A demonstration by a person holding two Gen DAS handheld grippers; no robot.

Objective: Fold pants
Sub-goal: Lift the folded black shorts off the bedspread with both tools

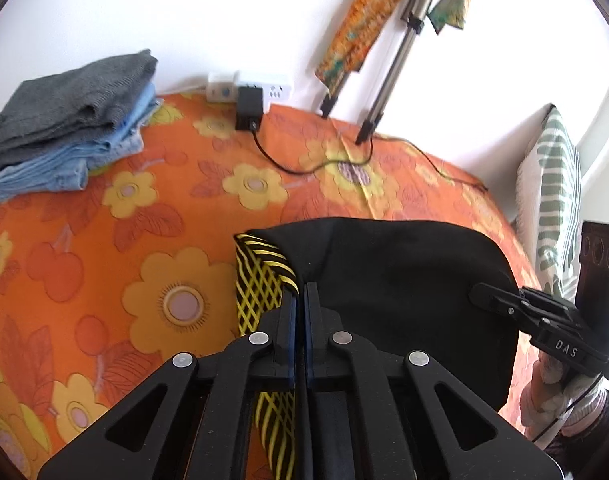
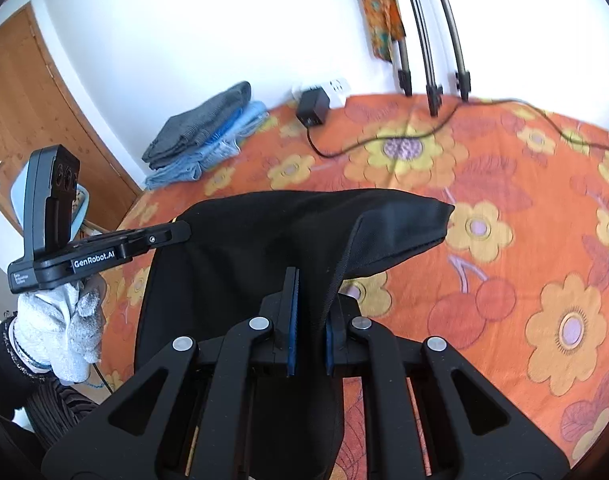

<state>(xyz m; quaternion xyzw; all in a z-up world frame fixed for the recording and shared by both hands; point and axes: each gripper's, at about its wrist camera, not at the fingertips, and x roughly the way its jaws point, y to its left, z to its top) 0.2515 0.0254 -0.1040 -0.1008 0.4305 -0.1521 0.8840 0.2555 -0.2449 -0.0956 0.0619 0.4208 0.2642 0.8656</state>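
Black pants (image 1: 392, 276) with a yellow-and-black patterned stripe (image 1: 260, 280) are held up over the orange flowered bed. My left gripper (image 1: 300, 292) is shut on the pants at the striped edge. My right gripper (image 2: 310, 280) is shut on the other black edge of the pants (image 2: 264, 240); a folded corner (image 2: 416, 216) sticks out to the right. Each gripper shows in the other's view: the right one (image 1: 484, 294) pinches the cloth's right side, the left one (image 2: 180, 232) its left side.
A stack of folded grey and blue clothes (image 1: 68, 120) lies at the bed's back left. A power strip with a black adapter (image 1: 248, 104) and its cable (image 1: 304, 168) lie at the back. Tripod legs (image 1: 388, 80) stand there. A striped pillow (image 1: 556, 192) is right.
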